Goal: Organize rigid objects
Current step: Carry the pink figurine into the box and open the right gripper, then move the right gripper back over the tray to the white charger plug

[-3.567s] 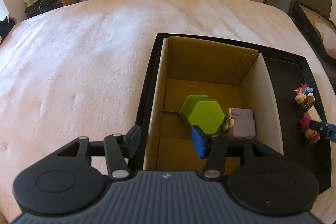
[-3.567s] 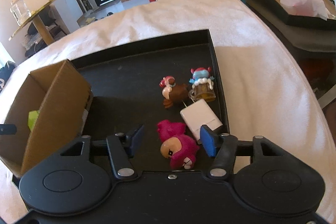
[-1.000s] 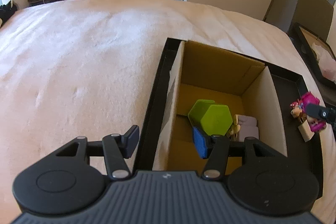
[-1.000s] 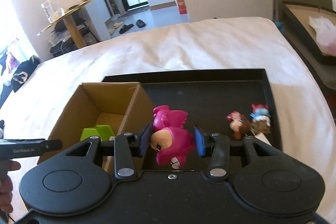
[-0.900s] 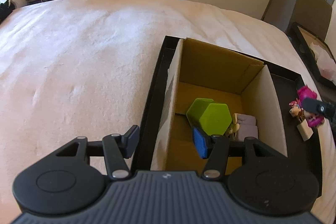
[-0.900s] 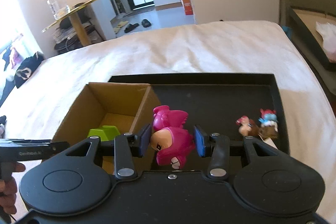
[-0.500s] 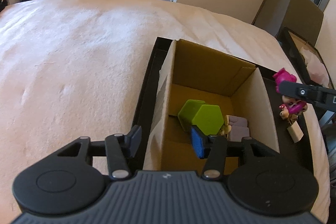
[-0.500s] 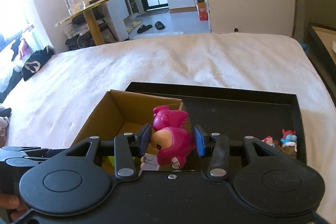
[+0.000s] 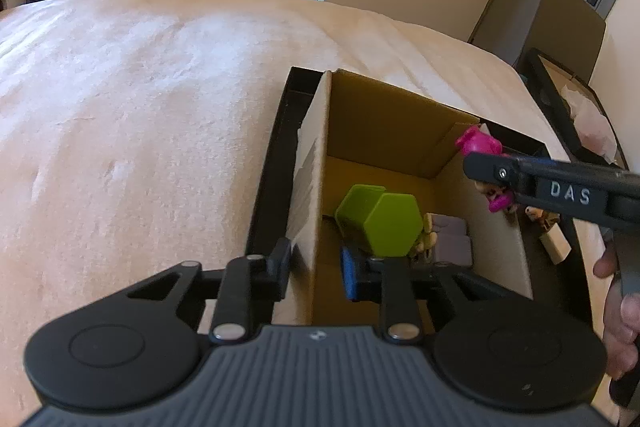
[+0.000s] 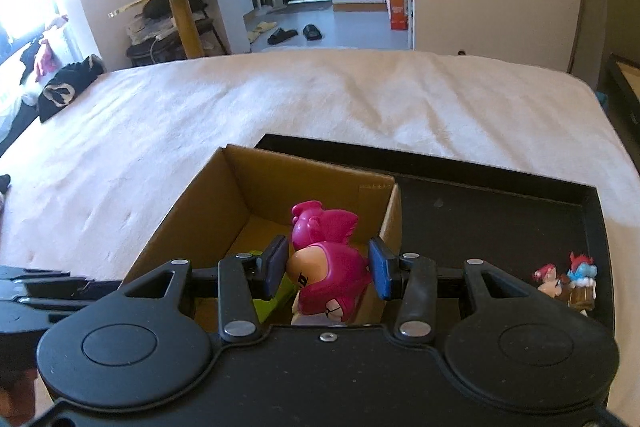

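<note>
My right gripper (image 10: 327,269) is shut on a pink toy figure (image 10: 328,267) and holds it above the open cardboard box (image 10: 240,195); the figure also shows in the left wrist view (image 9: 478,143) over the box's right wall. My left gripper (image 9: 314,267) is shut on the box's left wall (image 9: 316,187), one finger outside, one inside. Inside the box lie a green hexagonal container (image 9: 380,223) and a grey block (image 9: 452,239). The box stands in a black tray (image 10: 500,211).
Two small figures (image 10: 568,281) and a white block (image 9: 554,247) sit at the tray's right end. The tray rests on a cream bedspread (image 9: 140,107). Another black tray (image 9: 560,107) lies off the bed to the right.
My right gripper has carried the pink figure leftward from over the tray to above the box. My left gripper has narrowed onto the box's left wall.
</note>
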A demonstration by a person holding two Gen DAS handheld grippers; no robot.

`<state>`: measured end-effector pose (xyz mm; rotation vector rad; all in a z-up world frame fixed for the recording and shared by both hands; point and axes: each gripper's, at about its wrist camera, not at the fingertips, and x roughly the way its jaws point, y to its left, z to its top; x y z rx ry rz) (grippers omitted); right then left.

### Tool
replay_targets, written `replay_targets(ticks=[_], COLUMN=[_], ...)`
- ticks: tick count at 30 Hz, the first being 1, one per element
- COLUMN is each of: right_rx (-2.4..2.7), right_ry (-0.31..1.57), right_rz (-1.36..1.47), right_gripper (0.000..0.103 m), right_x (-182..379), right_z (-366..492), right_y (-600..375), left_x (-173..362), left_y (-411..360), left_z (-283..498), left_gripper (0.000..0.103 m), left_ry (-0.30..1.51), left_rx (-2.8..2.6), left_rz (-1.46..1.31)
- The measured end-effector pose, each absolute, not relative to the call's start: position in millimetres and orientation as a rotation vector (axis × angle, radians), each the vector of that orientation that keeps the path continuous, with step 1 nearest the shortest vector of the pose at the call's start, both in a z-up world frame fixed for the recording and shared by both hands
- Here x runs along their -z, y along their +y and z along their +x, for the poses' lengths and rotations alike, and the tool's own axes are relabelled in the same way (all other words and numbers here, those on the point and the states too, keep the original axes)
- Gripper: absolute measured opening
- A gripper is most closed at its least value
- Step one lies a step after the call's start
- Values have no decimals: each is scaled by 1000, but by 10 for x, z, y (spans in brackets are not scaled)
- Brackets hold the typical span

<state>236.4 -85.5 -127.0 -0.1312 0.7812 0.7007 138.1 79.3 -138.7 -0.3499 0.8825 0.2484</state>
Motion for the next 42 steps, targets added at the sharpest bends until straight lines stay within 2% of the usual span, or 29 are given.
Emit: replay_targets(ticks=[4, 9, 12, 22, 31, 33, 38, 42], right_rx=[-712, -700, -675, -680, -654, -647, -624, -602], right_ry=[786, 774, 781, 762, 781, 785, 790, 806], right_rz=[-155, -212, -228, -131, -44, -28, 18, 41], right_gripper=[43, 44, 48, 59, 60, 63, 82, 82], right_x=[1288, 1315, 1326, 1157, 1151, 1164, 1200, 1278], right_z=[2356, 2357, 2374, 2271, 2307, 2309, 2300, 2324], right_y=[-763, -665, -644, -939, -1210, -1260, -1425, -1536], left_x=[1409, 1413, 1413, 1381, 1296, 1286, 1276, 1270], left_y=[853, 869, 873, 854, 844, 839, 826, 825], left_z=[1352, 1344, 1334, 1360, 1346, 1358, 1384, 1407], left_gripper=[14, 14, 14, 14, 14, 14, 19, 31], left_ry=[875, 870, 871, 881, 859, 862, 880, 889], left_rx=[-266, -265, -264, -270, -294, -296, -311, -331], left_rz=[-381, -385, -394, -382, -378, -368, -358, -358])
